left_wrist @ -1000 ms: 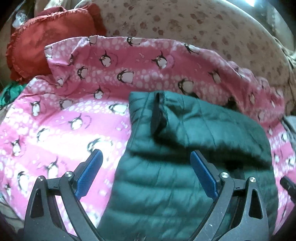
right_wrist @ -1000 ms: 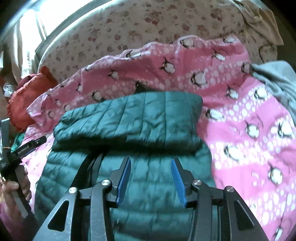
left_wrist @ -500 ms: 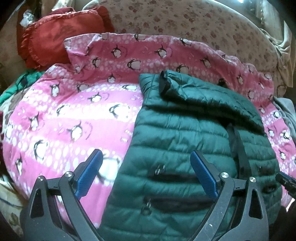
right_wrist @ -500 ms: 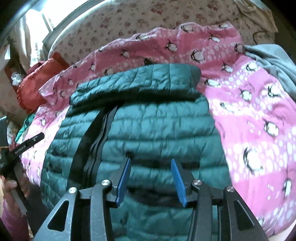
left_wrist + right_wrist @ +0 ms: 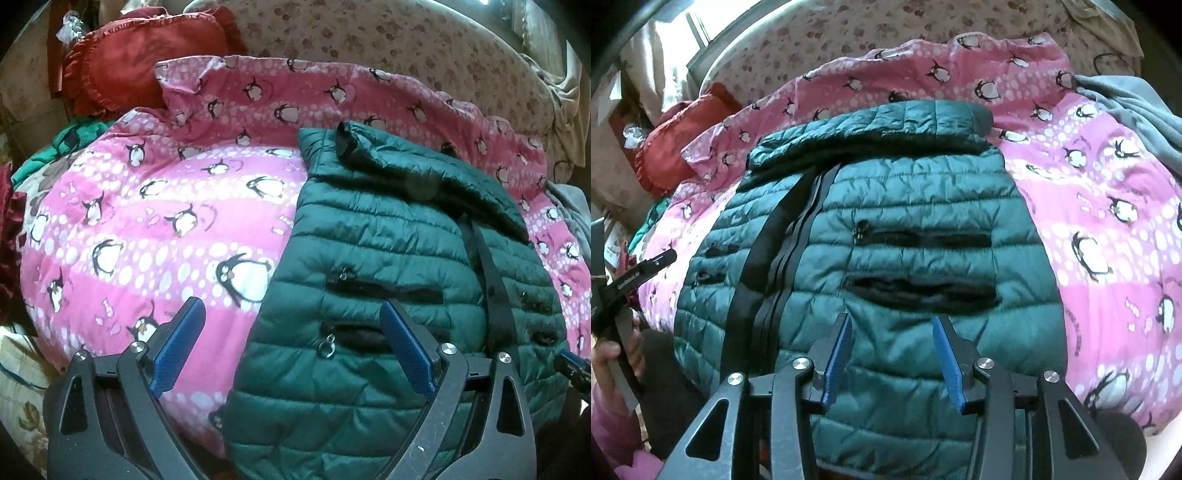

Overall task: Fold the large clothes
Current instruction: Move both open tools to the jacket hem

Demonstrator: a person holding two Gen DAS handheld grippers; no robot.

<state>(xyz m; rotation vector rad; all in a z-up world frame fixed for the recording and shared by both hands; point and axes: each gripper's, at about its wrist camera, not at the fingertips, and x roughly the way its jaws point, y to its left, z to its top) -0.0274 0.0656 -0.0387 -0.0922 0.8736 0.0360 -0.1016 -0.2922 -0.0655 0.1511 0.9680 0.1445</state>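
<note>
A dark green quilted puffer jacket (image 5: 388,258) lies front up on a pink penguin blanket (image 5: 166,221), with a sleeve folded across its top. It also shows in the right wrist view (image 5: 894,221), with its black zipper (image 5: 783,251) running down the middle. My left gripper (image 5: 291,339) is open and empty, held above the jacket's left edge near its hem. My right gripper (image 5: 892,350) is open and empty, held above the jacket's lower right front. The left gripper also shows in the right wrist view (image 5: 631,280), held in a hand.
A red ruffled cushion (image 5: 140,62) lies at the back left. A grey garment (image 5: 1137,114) lies on the blanket (image 5: 1108,221) at the right. A floral bedsheet (image 5: 388,40) runs behind. Green cloth (image 5: 66,144) sits at the left edge.
Both grippers have pulled back toward the jacket's hem, so more of the jacket shows. The jacket has not visibly moved. Both grippers stay open.
</note>
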